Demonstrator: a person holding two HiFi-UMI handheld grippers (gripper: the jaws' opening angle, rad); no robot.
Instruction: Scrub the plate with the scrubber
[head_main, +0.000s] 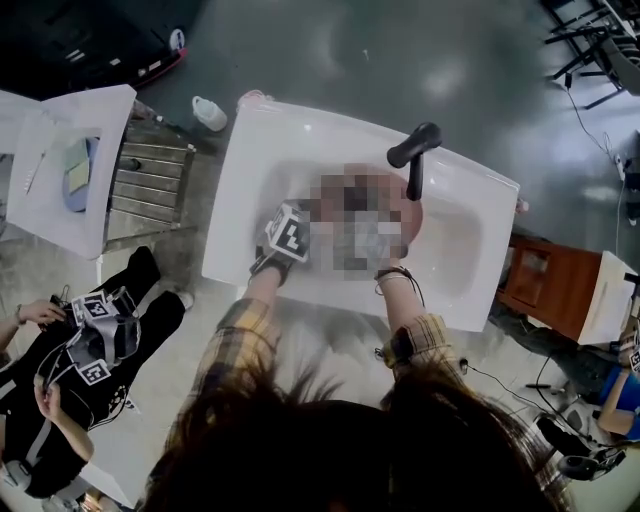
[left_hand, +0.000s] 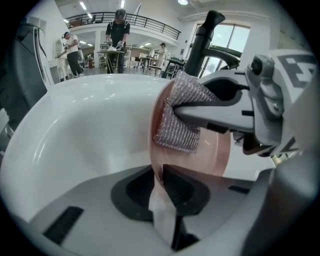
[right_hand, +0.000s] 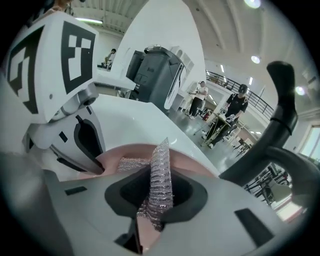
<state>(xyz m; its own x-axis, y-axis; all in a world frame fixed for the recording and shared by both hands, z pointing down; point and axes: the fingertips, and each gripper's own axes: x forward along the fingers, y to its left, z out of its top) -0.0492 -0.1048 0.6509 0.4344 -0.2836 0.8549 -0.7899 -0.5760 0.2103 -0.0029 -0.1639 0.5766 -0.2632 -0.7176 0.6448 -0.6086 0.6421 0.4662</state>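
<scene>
A pink plate (left_hand: 210, 155) stands on edge inside the white sink (head_main: 300, 140). My left gripper (left_hand: 159, 180) is shut on its lower rim. In the head view only this gripper's marker cube (head_main: 288, 232) and a strip of the plate (head_main: 413, 215) show beside a mosaic patch. A silver mesh scrubber (right_hand: 161, 170) is pinched in my right gripper (right_hand: 152, 212), which is shut on it. The scrubber (left_hand: 180, 125) lies flat against the plate's face, near its top. The right gripper's fingers (left_hand: 210, 112) reach in from the right.
A black faucet (head_main: 415, 150) rises over the basin's far right, just behind the plate. A metal rack (head_main: 150, 185) and a second white counter (head_main: 70, 160) stand to the left, and a white bottle (head_main: 208, 112) is on the floor. A person (head_main: 90, 340) sits lower left. A wooden cabinet (head_main: 545, 285) is at right.
</scene>
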